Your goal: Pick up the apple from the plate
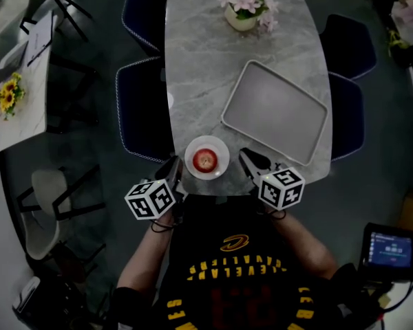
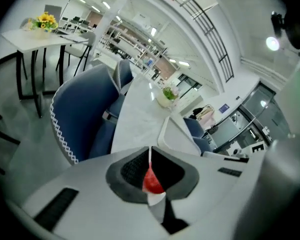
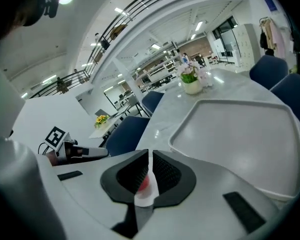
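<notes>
Apple (image 1: 205, 159) position: we found it on the white plate (image 1: 222, 150), at the near edge of the worktop (image 1: 199, 81), held by neither gripper.
Left gripper (image 1: 173, 168): it sat just left of the plate. In its own view we saw its fingers pressed together with nothing between them, and the apple showed red through the slit beyond.
Right gripper (image 1: 247, 159): it sat just right of the plate, its fingers likewise together and empty.
Step in hand: we judged it a stand-off beside the plate, with both grippers aimed at the apple.
Next move: whichever gripper took the apple would have to spread its fingers wide enough to pass the apple's sides, then close at mid-height.
Apple axis: it was near round, so we noted no marked long axis. The stem hollow seemed to face up.
</notes>
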`<state>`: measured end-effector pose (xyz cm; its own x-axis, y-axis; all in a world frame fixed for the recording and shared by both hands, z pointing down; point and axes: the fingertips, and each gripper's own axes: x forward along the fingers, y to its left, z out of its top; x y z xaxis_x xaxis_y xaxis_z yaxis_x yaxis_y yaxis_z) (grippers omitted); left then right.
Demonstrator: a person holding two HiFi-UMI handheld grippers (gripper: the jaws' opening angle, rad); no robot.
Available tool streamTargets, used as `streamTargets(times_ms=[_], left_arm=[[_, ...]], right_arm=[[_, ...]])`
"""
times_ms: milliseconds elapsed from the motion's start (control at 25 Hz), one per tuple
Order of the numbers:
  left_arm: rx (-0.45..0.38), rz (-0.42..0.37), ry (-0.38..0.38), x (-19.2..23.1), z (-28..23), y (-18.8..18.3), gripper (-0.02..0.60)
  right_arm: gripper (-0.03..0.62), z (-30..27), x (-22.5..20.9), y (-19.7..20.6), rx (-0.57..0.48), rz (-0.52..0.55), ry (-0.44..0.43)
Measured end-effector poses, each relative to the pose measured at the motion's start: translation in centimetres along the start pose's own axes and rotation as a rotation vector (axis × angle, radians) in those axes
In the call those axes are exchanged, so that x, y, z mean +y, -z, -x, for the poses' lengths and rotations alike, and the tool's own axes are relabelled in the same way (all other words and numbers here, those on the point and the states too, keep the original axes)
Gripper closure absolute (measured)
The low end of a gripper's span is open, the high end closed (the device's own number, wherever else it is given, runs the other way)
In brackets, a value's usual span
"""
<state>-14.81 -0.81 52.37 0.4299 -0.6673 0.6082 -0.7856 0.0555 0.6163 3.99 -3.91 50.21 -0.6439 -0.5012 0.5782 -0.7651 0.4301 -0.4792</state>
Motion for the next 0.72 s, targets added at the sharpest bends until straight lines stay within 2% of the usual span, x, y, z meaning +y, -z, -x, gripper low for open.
streamTargets(times_ms=[40,160,320,400,560,720], left_arm=[[-0.035,-0.021,0.031,-1.2,0.5,-1.1,0.58],[-0.118,-0.101,0.106,-4.9,1.9,-3.6,0.58],[-0.2,-0.201,0.196,-9.6,4.1,-5.6,0.58],[-0.226,-0.217,0.249,-11.6,4.9,-6.2,0.58],[-0.263,-0.199,0.361,-15.1,6.4,-7.2,0.581],[-0.309,-0.283,0.414,-18.5,7.5,-8.2,0.58]], right_arm=[[0.588,0.4,0.4,-0.9,-0.019,0.022,-0.009],[0.588,1.6,1.9,-3.9,-0.089,0.076,-0.046],[0.588,3.7,4.1,-7.9,-0.205,0.094,-0.086],[0.588,4.7,5.1,-9.5,-0.257,0.106,-0.087],[0.589,6.9,7.2,-11.7,-0.324,0.148,-0.089],[0.588,9.4,8.6,-13.9,-0.419,0.183,-0.093]])
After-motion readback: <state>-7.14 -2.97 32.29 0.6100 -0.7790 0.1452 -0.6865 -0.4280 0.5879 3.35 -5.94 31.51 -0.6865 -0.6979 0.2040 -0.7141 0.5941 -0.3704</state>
